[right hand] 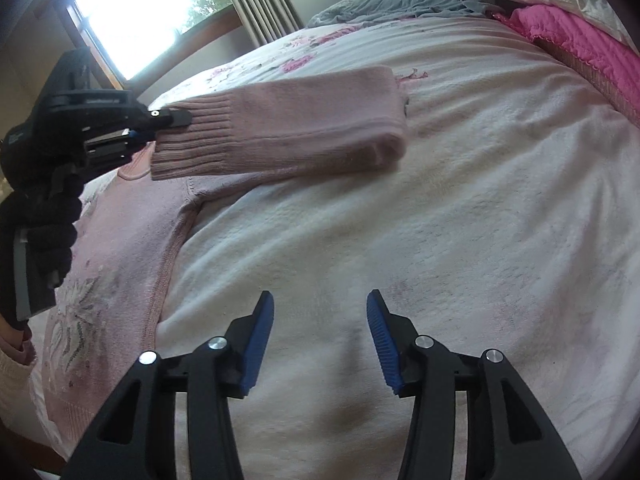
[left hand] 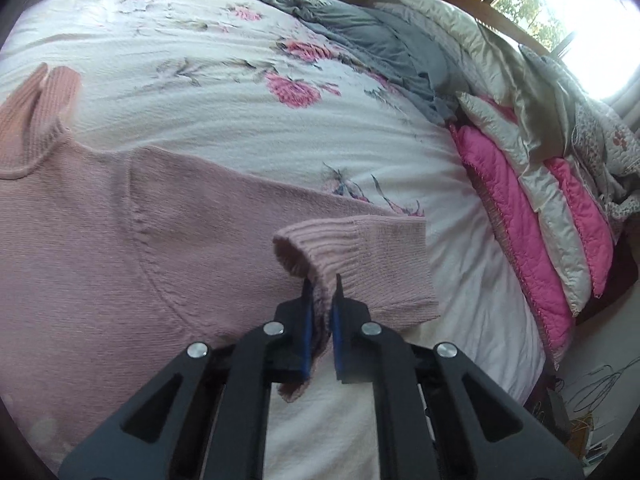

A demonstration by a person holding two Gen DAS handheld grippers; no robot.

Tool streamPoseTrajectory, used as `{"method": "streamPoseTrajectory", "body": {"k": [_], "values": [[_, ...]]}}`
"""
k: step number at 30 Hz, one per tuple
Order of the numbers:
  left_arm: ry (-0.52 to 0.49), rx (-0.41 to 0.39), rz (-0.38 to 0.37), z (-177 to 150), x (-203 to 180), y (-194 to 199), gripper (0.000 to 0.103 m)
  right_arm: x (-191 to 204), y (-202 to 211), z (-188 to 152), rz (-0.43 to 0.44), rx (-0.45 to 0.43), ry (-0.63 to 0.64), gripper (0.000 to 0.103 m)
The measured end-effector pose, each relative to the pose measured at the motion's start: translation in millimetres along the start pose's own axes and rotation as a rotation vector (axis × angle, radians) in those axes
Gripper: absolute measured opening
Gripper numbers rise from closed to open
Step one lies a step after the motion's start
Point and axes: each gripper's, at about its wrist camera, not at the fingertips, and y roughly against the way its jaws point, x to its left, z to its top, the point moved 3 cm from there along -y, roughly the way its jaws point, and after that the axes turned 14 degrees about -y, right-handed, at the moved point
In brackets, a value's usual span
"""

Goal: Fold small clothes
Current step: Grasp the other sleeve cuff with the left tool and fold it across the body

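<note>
- The pink sweater is lying flat on the white floral bedspread, body spread out, collar pointing away from the near edge of the bed.
- The left gripper is clamping the ribbed cuff of one sleeve; the blue pads are pressing knit fabric between them.
- From the right wrist view, that sleeve is hanging doubled back over itself, raised off the bedspread, its fold pointing away from the sweater body.
- The right gripper is hovering with its jaws spread wide, nothing between them, over bare bedspread beside the sweater's side seam.
- A gloved hand is gripping the left tool's handle above the sweater's front, where a pale star-like motif is showing.
- Open room: the bedspread on the sleeve side of the sweater is lying bare as far as the pink quilt and cream pillows; a grey blanket is bunching beyond the sweater's collar end.
- The bed edge is dropping off past the pink quilt; cables are lying on the floor there.
- Writing: a small pale mark on the left tool's housing is too blurred to read; no other lettering legible.
</note>
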Motion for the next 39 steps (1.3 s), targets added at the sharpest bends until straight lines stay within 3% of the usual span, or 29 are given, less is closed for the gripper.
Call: {"method": "streamPoseTrajectory", "body": {"k": [4, 24, 30, 32, 36, 39], "values": [[0.006, -0.029, 0.06, -2.9, 35.4, 39.8, 0.006, 17.0, -1.9, -1.6, 0.014, 0.004, 0.03, 0.049], [0.255, -0.118, 0.418, -57.2, 277.2, 208.3, 0.006, 124.0, -42.2, 11.5, 0.077, 0.062, 0.15, 0.051], [0.323, -0.097, 0.449, -74.4, 321.5, 216.9, 0.006, 173.0, -77.5, 41.9, 0.135, 0.104, 0.155, 0.054], [0.32, -0.057, 0.46, -82.0, 328.1, 206.3, 0.006, 185.5, -93.3, 48.3, 0.142, 0.12, 0.157, 0.054], [0.332, 0.009, 0.478, -99.8, 345.8, 188.6, 0.011, 186.5, -134.5, 51.4, 0.068, 0.178, 0.127, 0.054], [0.352, -0.002, 0.472, -107.8, 356.9, 196.6, 0.015, 176.4, -150.0, 45.5, 0.053, 0.198, 0.113, 0.053]]}}
